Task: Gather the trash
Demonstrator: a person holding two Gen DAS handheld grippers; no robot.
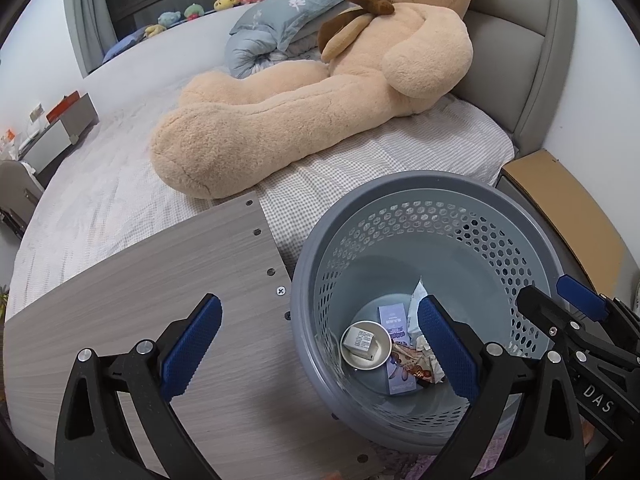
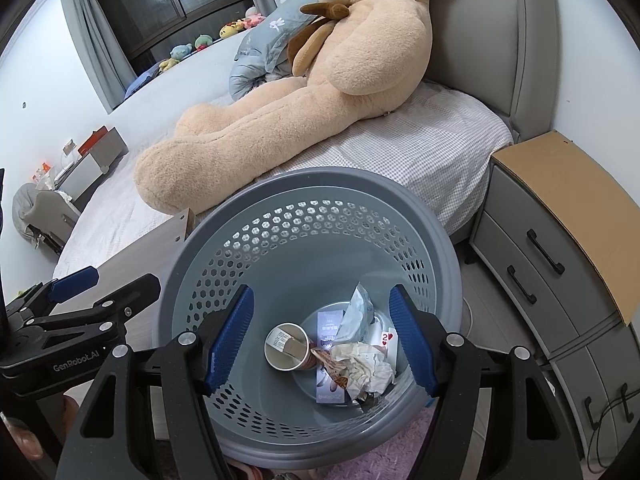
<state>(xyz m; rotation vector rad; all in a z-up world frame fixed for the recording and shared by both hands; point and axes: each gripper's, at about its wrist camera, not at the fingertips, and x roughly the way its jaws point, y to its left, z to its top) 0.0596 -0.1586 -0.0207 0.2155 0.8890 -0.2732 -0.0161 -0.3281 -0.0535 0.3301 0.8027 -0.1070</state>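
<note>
Currently on hand, item by item.

Left tool (image 1: 320, 354): jaws spread wide, nothing between them; it hangs over the edge where the tabletop (image 1: 160, 280) meets the bin.

Right tool (image 2: 322, 338): jaws likewise apart and empty, poised directly above the bin mouth.

Bin (image 2: 420, 216): grey, perforated wall, standing on the floor between the tabletop and the nightstand (image 2: 560, 248), just beside the bed (image 2: 420, 144).

Contents, all lying at the bottom: paper cup (image 2: 287, 346) on its side with a small carton inside it; crumpled paper (image 2: 368, 364); white wrapper (image 2: 358, 312); purple box (image 1: 396, 322); a playing card (image 2: 386, 338) partly covered.

Tabletop: the visible part shows no loose trash.

Bystander: large teddy bear (image 1: 320, 100) on the bed, not trash.

Handling note: the drop looks finished, so lift both tools straight up before swinging away, or you may catch the rim and tip the bin. Then sweep your view across the tabletop and the floor for strays before you call the collection complete.
</note>
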